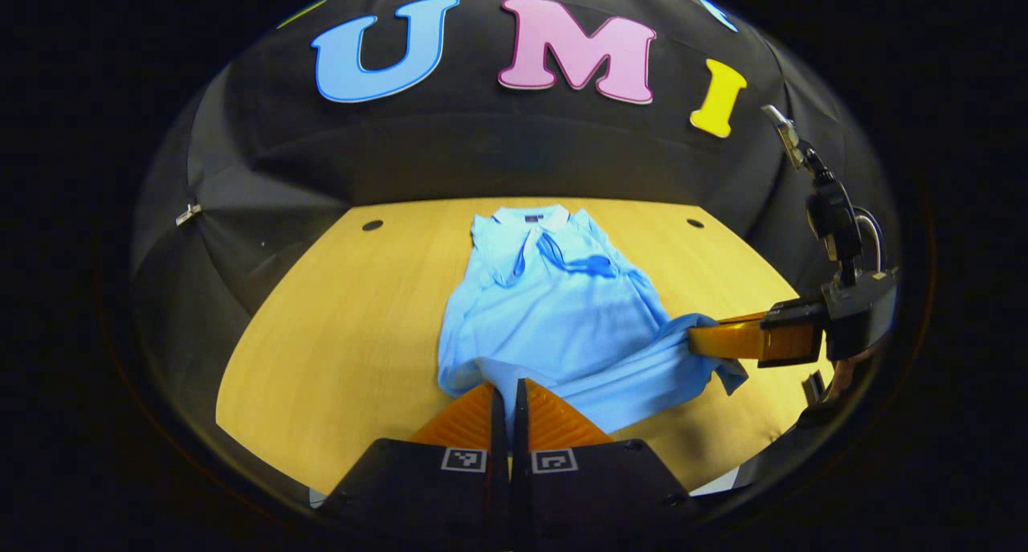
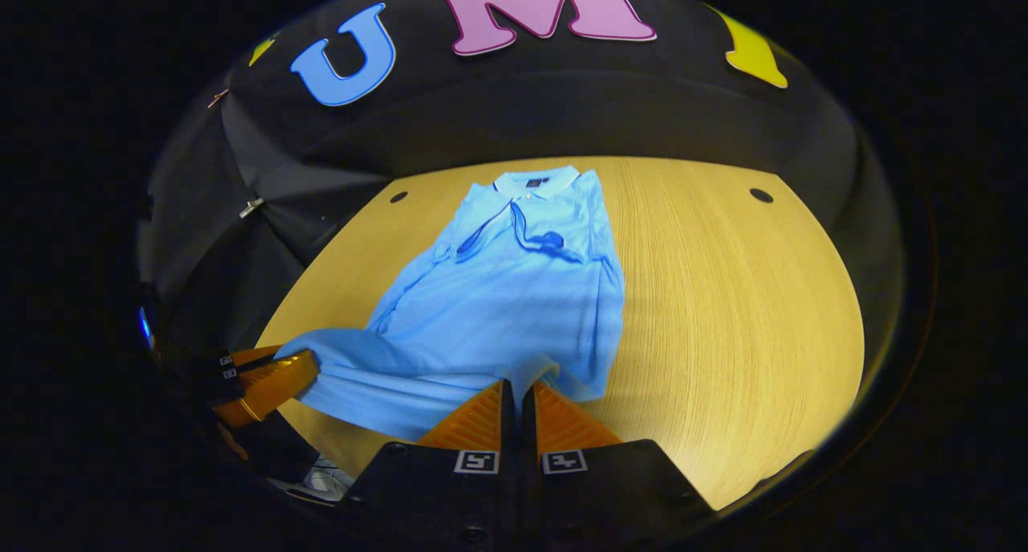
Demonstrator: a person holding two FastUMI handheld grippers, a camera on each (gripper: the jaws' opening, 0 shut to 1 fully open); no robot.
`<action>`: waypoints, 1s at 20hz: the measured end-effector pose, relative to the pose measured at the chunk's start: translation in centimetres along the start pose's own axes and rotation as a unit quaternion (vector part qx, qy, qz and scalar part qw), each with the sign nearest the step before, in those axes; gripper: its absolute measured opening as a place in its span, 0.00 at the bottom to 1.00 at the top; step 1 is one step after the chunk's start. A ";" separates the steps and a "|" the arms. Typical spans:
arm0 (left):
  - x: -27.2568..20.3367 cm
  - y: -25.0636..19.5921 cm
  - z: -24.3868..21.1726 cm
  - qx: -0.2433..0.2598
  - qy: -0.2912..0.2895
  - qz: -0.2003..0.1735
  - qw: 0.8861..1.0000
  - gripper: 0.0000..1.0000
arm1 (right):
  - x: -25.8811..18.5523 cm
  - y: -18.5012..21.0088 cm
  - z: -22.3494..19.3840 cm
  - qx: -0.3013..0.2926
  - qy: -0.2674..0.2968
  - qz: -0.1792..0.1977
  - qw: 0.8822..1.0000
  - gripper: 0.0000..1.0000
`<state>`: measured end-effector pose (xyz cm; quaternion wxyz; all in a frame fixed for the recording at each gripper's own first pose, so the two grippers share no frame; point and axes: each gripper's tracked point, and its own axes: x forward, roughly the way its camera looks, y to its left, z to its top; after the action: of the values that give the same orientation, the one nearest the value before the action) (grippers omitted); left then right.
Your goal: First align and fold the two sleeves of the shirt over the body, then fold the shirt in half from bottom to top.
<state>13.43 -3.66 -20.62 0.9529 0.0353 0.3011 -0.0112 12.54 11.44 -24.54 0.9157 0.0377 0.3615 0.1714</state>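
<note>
A light-blue shirt (image 1: 554,319), sleeves folded in, is lying on the wooden surface (image 2: 723,311), its hem being lifted by the left gripper (image 1: 507,398) and right gripper (image 2: 516,398), jaws apparently clamped on cloth; uneven pulling is risking a skewed fold.

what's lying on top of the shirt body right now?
Both sleeves lie folded over the chest of the light blue polo shirt, below the collar. The front under them is hidden. Left gripper and right gripper pinch the hem.
</note>
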 end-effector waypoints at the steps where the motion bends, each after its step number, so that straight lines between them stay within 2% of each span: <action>1: 0.7 0.4 1.3 -0.005 -0.001 0.008 1.000 0.06 | 0.4 -0.1 1.4 -0.003 -0.007 0.003 1.000 0.05; 5: 4.2 0.6 6.8 -0.036 -0.022 0.009 0.999 0.06 | 2.7 -1.0 7.5 -0.012 -0.039 0.007 0.999 0.05; 9: 8.3 0.8 11.4 -0.049 -0.028 -0.007 0.998 0.06 | 6.0 -1.8 12.8 -0.016 -0.061 0.016 0.998 0.05; 11: 10.3 1.4 14.1 -0.044 -0.042 -0.007 0.998 0.06 | 7.2 -2.2 15.1 -0.029 -0.076 0.015 0.997 0.05; 12: 11.4 1.9 15.3 -0.041 -0.048 -0.004 0.998 0.11 | 7.9 -2.4 16.1 -0.032 -0.081 0.016 0.996 0.05; 13: 12.8 2.2 16.5 -0.039 -0.051 -0.002 0.998 0.06 | 8.8 -2.5 17.0 -0.032 -0.085 0.017 0.996 0.05; 20: 20.5 4.3 20.3 -0.015 -0.055 0.013 0.998 0.06 | 15.4 -4.4 21.8 -0.029 -0.100 0.010 0.995 0.05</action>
<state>41.97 -0.83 -15.58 0.9684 0.0239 0.2482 0.0036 38.97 13.76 -19.32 0.9463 0.0319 0.2625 0.1862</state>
